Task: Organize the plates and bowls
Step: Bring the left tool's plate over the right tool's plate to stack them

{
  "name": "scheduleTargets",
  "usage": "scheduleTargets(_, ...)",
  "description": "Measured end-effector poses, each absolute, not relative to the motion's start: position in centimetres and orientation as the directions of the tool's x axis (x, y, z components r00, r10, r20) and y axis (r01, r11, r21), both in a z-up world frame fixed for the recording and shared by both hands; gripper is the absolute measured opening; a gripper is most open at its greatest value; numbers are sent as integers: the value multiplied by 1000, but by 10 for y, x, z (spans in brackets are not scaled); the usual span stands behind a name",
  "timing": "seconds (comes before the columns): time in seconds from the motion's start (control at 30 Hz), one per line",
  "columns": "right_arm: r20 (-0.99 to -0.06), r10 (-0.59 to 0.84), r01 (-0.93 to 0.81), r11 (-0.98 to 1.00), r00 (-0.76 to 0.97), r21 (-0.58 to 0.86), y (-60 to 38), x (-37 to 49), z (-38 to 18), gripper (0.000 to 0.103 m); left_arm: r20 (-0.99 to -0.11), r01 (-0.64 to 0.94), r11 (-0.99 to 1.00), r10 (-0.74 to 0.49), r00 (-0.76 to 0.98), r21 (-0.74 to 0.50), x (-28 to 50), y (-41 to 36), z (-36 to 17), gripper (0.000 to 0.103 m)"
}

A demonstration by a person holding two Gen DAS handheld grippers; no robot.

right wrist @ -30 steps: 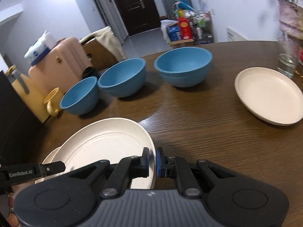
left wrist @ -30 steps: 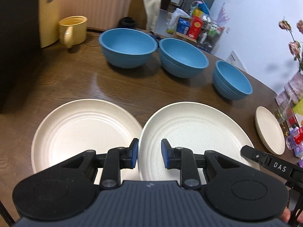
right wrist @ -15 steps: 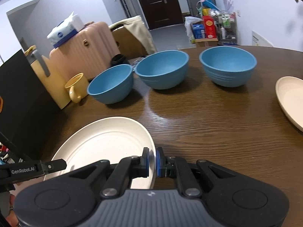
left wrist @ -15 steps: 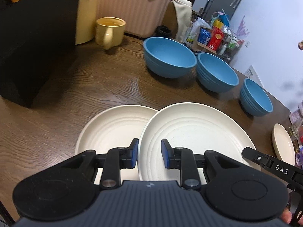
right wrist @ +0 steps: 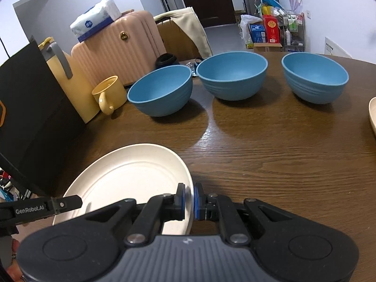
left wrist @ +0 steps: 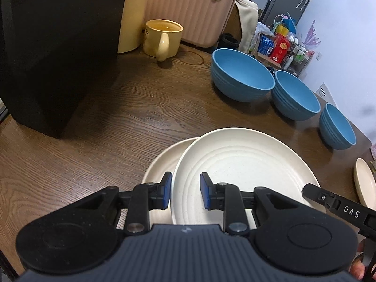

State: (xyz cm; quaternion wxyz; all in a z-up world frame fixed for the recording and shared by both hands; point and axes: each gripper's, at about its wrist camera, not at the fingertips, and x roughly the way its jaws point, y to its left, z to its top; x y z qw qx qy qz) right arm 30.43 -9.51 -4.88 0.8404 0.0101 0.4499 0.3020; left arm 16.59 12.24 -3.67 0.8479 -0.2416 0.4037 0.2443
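A white ridged plate (left wrist: 246, 164) (right wrist: 131, 178) hangs just above the wooden table, held from both sides. My left gripper (left wrist: 185, 193) is shut on its left rim, and my right gripper (right wrist: 189, 199) is shut on its right rim. The plate covers most of a cream plate (left wrist: 162, 162) lying flat on the table; only that plate's left crescent shows. Three blue bowls (left wrist: 243, 77) (left wrist: 296, 98) (left wrist: 338, 127) stand in a row behind, also visible in the right wrist view (right wrist: 162, 89) (right wrist: 232, 75) (right wrist: 315, 77). A smaller cream plate (left wrist: 364, 183) (right wrist: 372, 112) lies at the far right.
A yellow mug (left wrist: 163, 37) (right wrist: 109, 94) stands at the back left beside a black box (left wrist: 54, 47) (right wrist: 30, 117) and a yellow jug (right wrist: 68, 80). A pink suitcase (right wrist: 117, 49) with a tissue pack stands beyond the table edge. Bare wood lies between the plates and the bowls.
Both grippers have carried the white plate leftward across the table. It now overlaps the lying cream plate far more. The bowls have slid to the right in the left wrist view.
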Motion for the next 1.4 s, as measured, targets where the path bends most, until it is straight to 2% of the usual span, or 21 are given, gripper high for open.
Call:
scheduleTargets(0.6,-764,442,-505,844,469,179,-53,279,-70,8,-825,-547,825,207,526,-142,171,149,-63,26)
scheduleTargets(0.93,-756,384,-527,848,530,61,-43,268,-70,10,-828,-495,864,214,518,-87,178,144,-68,26)
scheduleTargets(1.4,-766,332,-527,850,551,-10,-35,260,-79,12,-835,-452,892,235,498,-19,181,139,-75,26)
